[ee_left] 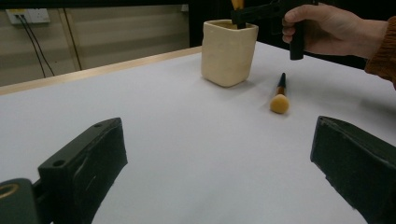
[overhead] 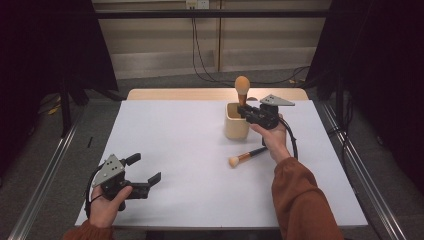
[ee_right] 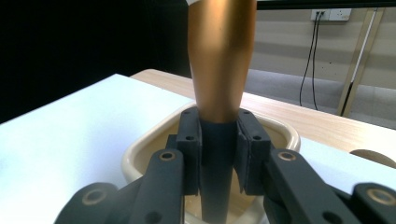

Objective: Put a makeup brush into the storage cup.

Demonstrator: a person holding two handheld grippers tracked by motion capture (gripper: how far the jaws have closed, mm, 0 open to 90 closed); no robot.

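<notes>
i am looking down on a white table point(overhead: 190, 165) from above, working two handheld grippers. my right gripper point(overhead: 245, 113) is clamping its jaws tight on the dark handle of a makeup brush point(overhead: 242, 90), which is standing upright with its round tan head on top and its lower end reaching down inside a cream square cup point(overhead: 234, 127). in the right gripper view the brush's copper ferrule point(ee_right: 219, 60) is rising straight above the closed pads, with the cup's rim point(ee_right: 140, 151) curving just below them. the cup is sitting toward the far right of the table. a second brush point(overhead: 246, 157) is lying flat on the table just in front of the cup, apart from it. my left gripper point(overhead: 142, 172) is resting near the table's front left corner, jaws spread wide and holding nothing.
</notes>
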